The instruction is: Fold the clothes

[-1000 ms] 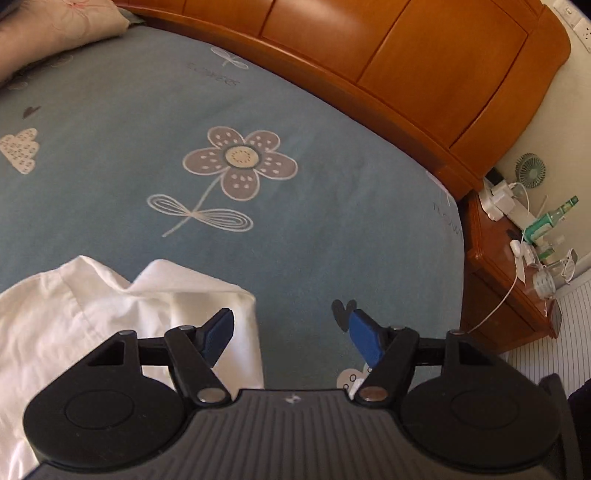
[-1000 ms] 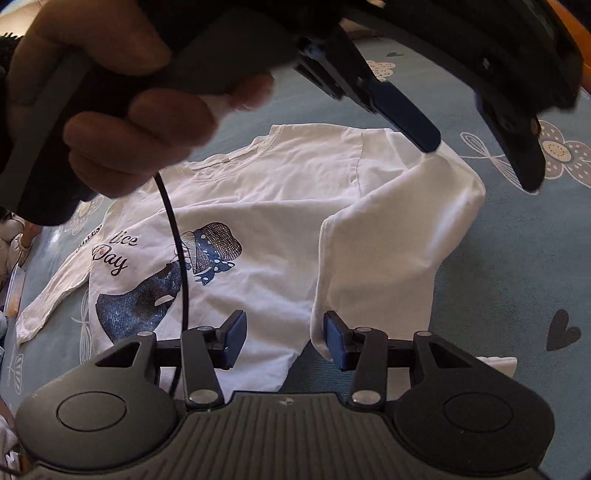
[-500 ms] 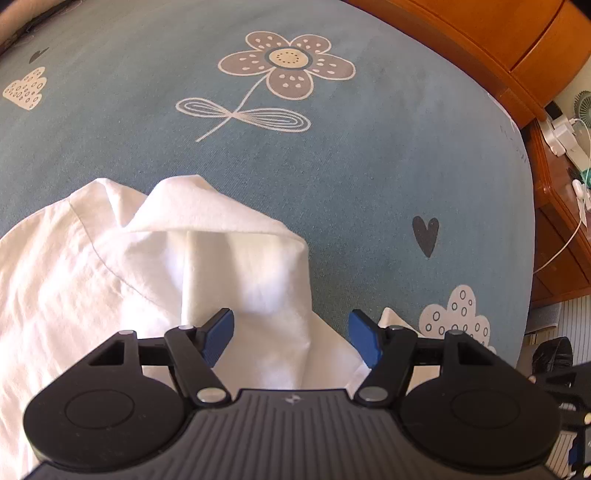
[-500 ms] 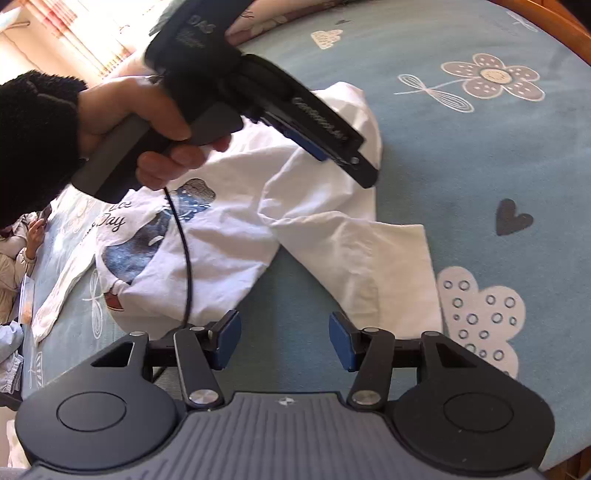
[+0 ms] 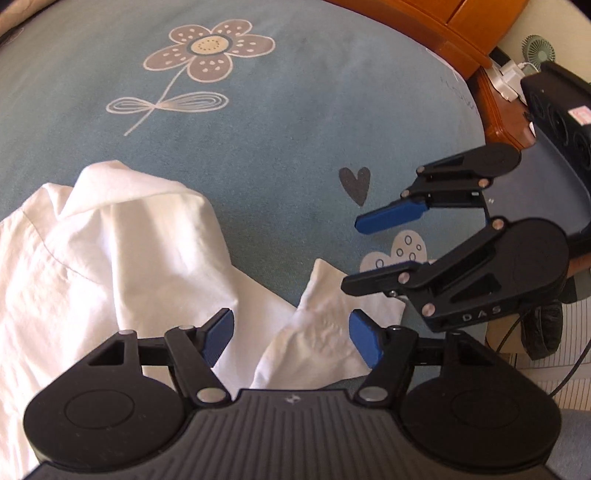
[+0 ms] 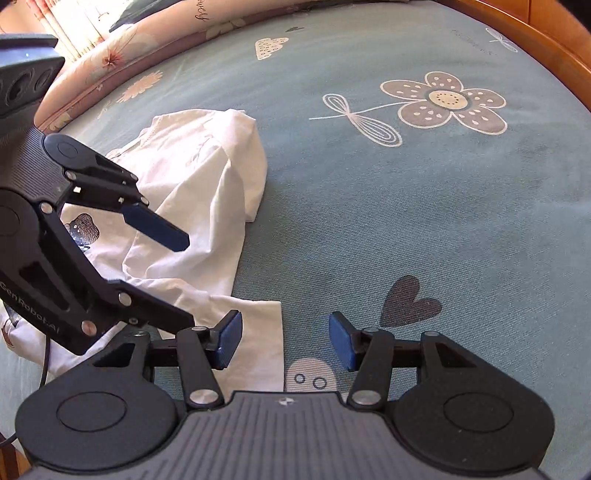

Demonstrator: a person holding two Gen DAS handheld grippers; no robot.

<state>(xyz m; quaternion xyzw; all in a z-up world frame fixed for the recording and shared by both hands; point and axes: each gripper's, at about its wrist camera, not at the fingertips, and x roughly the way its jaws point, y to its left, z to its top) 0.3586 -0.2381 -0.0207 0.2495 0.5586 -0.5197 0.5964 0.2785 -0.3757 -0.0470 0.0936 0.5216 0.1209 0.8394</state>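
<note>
A white long-sleeved shirt (image 5: 110, 251) with a dark print lies crumpled on the blue bed sheet (image 5: 295, 129). Its right sleeve is bent back towards me, and the cuff end (image 6: 255, 343) rests flat on the sheet. My left gripper (image 5: 291, 334) hovers open over the sleeve's lower part, the fabric showing between its blue fingers without being pinched. My right gripper (image 6: 284, 339) is open too, with the cuff's edge under its left finger and bare sheet under the rest. Each gripper appears in the other's view: the right gripper (image 5: 369, 254), the left gripper (image 6: 177, 277).
The sheet carries a flower print (image 6: 443, 99), a heart (image 6: 406, 299) and a cloud. A wooden headboard (image 5: 461, 26) curves along the far edge, with a bedside table and small fan (image 5: 539, 48) beyond. A pink floral pillow (image 6: 122, 55) lies at the far left.
Both grippers have come down and closed in on the sleeve end. The right gripper has swung right, off the shirt's body to the cuff, its jaws slightly wider. It now shows in the left view.
</note>
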